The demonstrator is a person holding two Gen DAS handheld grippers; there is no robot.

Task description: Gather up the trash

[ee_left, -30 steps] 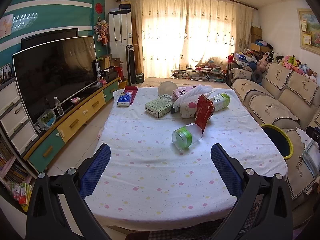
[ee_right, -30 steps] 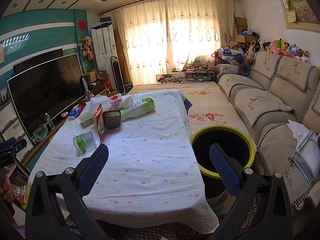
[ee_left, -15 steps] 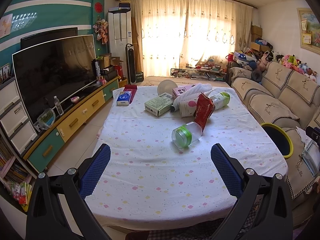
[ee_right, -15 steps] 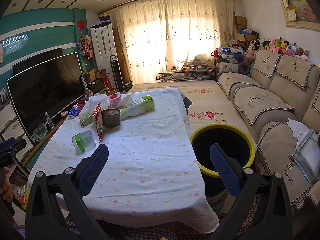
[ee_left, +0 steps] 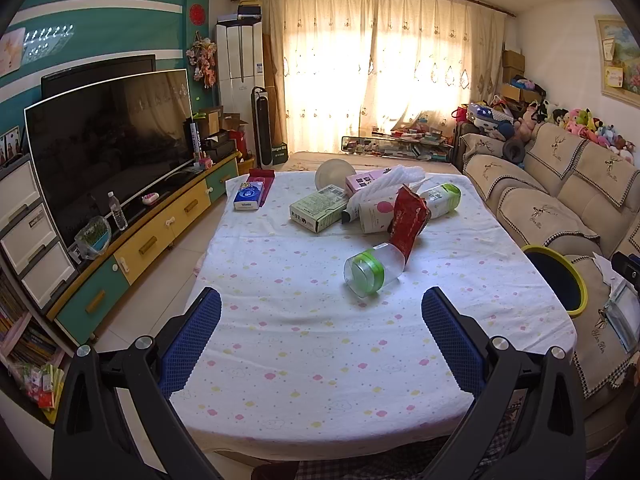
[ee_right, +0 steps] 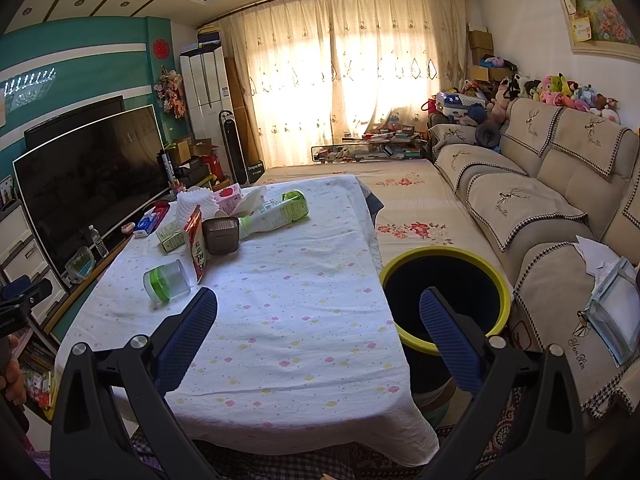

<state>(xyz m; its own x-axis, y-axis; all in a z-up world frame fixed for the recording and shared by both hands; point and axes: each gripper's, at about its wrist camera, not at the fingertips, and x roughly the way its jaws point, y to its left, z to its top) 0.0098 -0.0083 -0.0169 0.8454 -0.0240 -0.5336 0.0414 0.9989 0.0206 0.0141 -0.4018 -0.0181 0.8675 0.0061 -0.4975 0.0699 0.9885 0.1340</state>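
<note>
Toward the far edge of the tabletop (ee_left: pixel 320 344) the trash (ee_left: pixel 376 208) lies heaped, so both grippers, left (ee_left: pixel 320 340) and right (ee_right: pixel 316 340), hover with jaws wide and empty, the bin (ee_right: pixel 444 264) beside the right edge.

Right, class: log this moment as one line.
stage: start | left gripper: open, empty | right gripper: open, empty | trash: on table | bin: beside table

Trash pile (ee_left: pixel 372 204) lies on the far half of the table (ee_left: pixel 304 344); a bin (ee_right: pixel 444 300) stands right of the table, a sofa (ee_right: pixel 560 200) beyond it.
</note>
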